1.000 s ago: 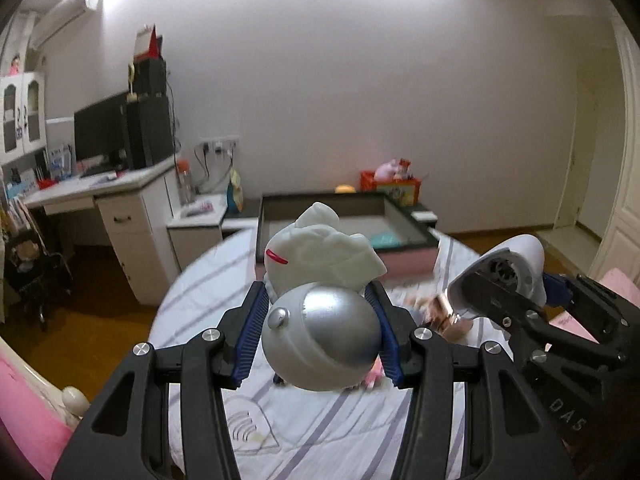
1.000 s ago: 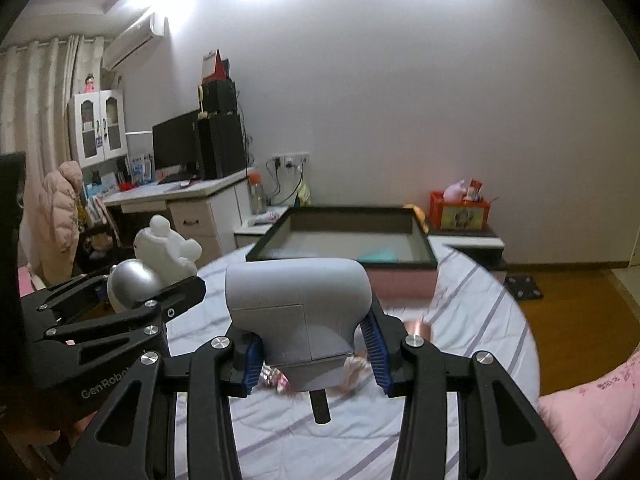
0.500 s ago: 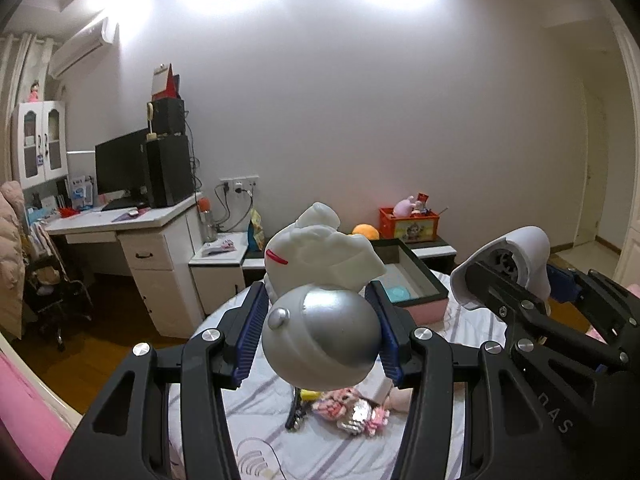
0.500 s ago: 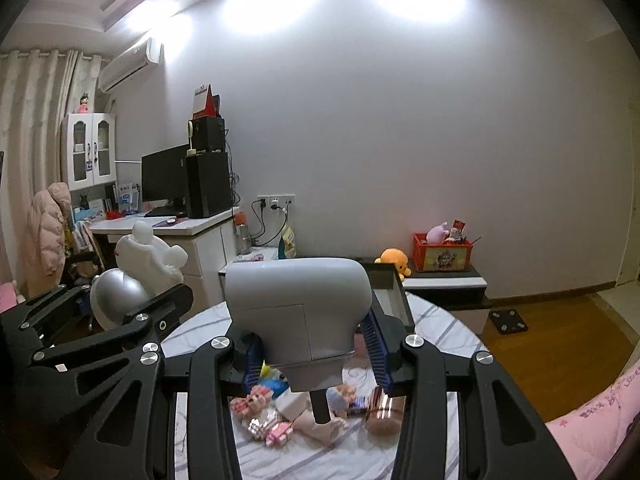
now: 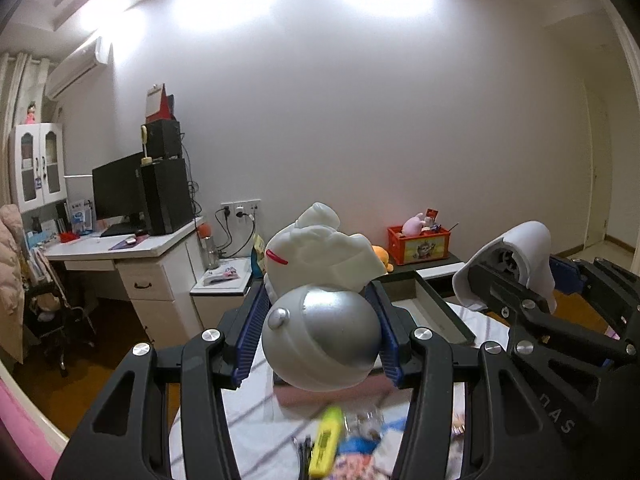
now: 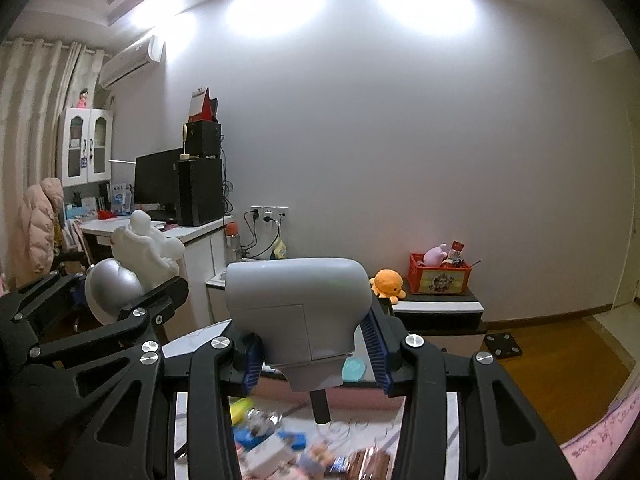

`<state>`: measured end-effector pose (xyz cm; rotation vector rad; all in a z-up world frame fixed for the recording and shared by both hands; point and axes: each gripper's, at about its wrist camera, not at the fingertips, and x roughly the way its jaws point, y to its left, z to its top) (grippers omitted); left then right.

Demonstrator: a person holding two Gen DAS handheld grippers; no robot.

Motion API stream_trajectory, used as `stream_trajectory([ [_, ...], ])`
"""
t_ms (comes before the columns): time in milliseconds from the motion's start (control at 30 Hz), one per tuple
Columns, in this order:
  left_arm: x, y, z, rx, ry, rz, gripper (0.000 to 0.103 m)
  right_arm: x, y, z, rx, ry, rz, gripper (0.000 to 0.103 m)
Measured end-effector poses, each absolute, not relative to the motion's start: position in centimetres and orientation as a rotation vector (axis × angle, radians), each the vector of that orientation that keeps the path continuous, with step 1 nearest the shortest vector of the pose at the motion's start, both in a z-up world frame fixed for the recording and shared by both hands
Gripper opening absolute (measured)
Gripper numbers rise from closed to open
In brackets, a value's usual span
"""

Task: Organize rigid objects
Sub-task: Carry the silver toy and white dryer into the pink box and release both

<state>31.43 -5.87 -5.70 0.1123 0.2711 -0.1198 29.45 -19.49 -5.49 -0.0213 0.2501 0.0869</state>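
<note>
The left gripper (image 5: pixel 320 332) is clamped on a white and silver toy (image 5: pixel 320 300), while the right gripper (image 6: pixel 316 344) grips a grey hair dryer (image 6: pixel 296 304) above the box (image 5: pixel 436 300).

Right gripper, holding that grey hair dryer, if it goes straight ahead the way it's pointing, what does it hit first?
Probably the dark-framed tray just beyond the hair dryer held by the right gripper. The hair dryer hides much of the line ahead, and depth is unclear; if it passes above the tray, the low cabinet looks next.

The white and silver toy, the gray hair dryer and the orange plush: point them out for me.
white and silver toy (image 5: pixel 322 346), left wrist view, on its silver dome.
gray hair dryer (image 6: pixel 296 296), right wrist view, on its body.
orange plush (image 6: pixel 386 282), right wrist view, on its head.
</note>
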Motion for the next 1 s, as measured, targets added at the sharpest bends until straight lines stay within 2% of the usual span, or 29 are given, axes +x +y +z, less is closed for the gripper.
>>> stream_trajectory([
  [200, 39.4, -7.1, -7.8, 0.129, 0.387, -0.156, 0.051, 35.9, -20.2, -6.9, -0.041, 0.339, 0.083, 0.045],
  [433, 48.1, -8.3, -14.5, 0.171, 0.638, -0.172, 0.051, 44.2, -20.6, -12.3, -0.046, 0.55, 0.104, 0.045],
  [667, 52.2, -8.9, -18.6, 0.217, 0.778, -0.154, 0.051, 49.4, -20.6, -16.8, -0.036, 0.728, 0.136, 0.045],
  [833, 52.9, -8.5, -19.5, 0.222, 0.793, -0.131, 0.052, 51.5, -20.4, -18.1, -0.026, 0.799, 0.169, 0.045],
  [867, 52.9, -8.3, -19.5, 0.216, 0.798, -0.128, 0.053, 51.7, -20.5, -18.3, -0.021, 0.804, 0.173, 0.045],
  [933, 53.2, -8.1, -19.3, 0.223, 0.785, -0.102, 0.063, 51.7, -20.6, -18.7, -0.001, 0.811, 0.185, 0.045],
  [967, 53.1, -8.0, -19.1, 0.228, 0.772, -0.09, 0.064, 51.8, -20.7, -18.8, 0.008, 0.82, 0.182, 0.047],
  [1000, 53.2, -7.8, -19.0, 0.226, 0.767, -0.086, 0.067, 51.9, -20.9, -18.7, 0.016, 0.823, 0.177, 0.052],
])
